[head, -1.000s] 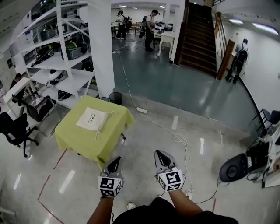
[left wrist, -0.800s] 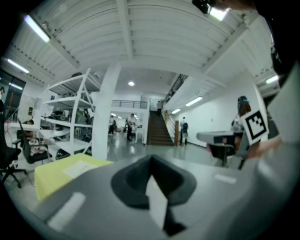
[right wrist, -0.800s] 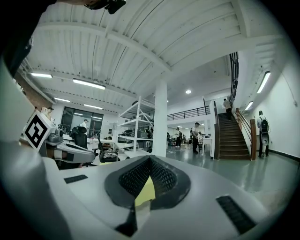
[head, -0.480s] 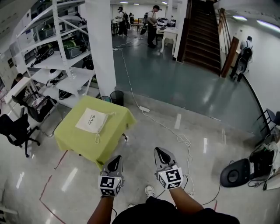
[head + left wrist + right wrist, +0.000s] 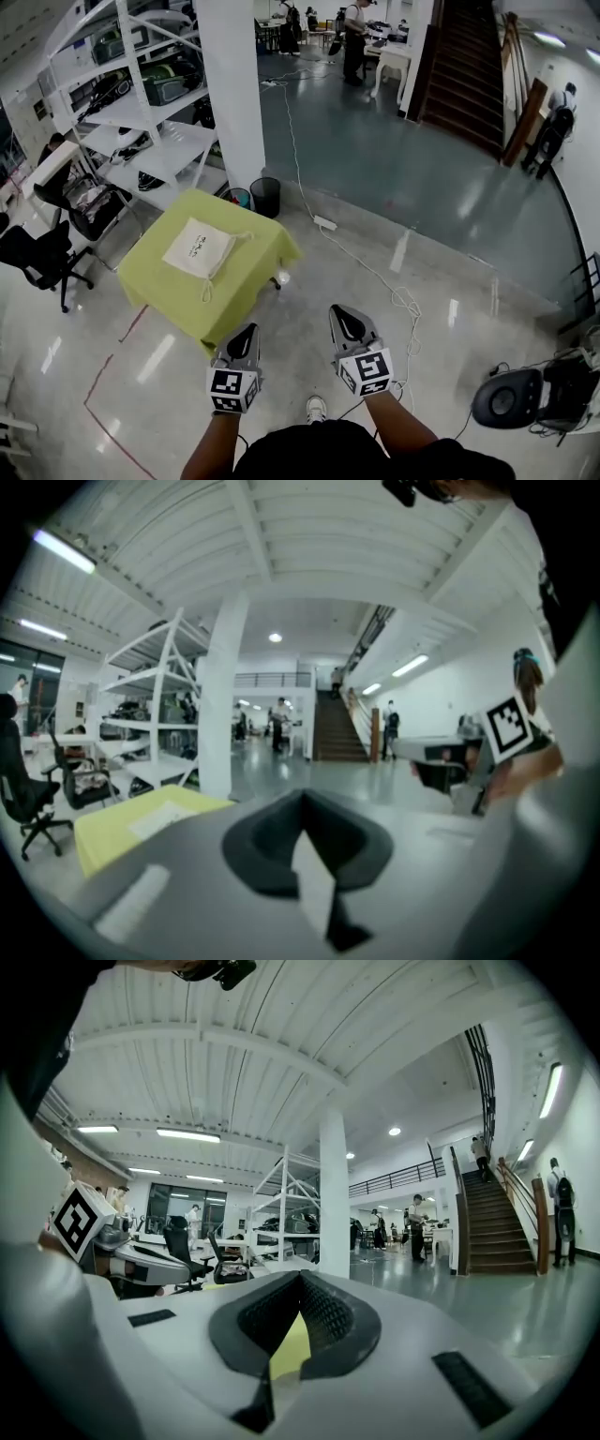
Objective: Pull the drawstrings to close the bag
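While the head view looks steeply down, the left gripper (image 5: 246, 336) & right gripper (image 5: 345, 321) hang side by side over the glossy floor (image 5: 292, 361), both short of the table (image 5: 178, 305), which is draped in yellow-green. The bag (image 5: 197, 248), pale w/ small print, lies flat near the tabletop's middle. Its drawstrings (image 5: 206, 286) trail loose toward the table's near edge, w/ another loop at the bag's far right corner. Neither gripper touches bag or cords. Behind the table are a white pillar (image 5: 246, 94), a dark bin (image 5: 266, 197) at its foot & white shelving (image 5: 141, 122) to the left. An office chair (image 5: 37, 261) sits left of the table. A cable (image 5: 370, 272) snakes across the floor on the right, and stairs (image 5: 469, 89) rise at the back.

Left gripper view: jaws pressed together, tips meeting, nothing btwn them. The table shows low at left w/ the bag a pale patch on it, well apart from the jaws. The right gripper shows at the right edge.

Right gripper view: jaws likewise closed & empty. A sliver of the yellow table shows thru the gap below the tips. Pillar & shelving lie ahead, stairs at right.
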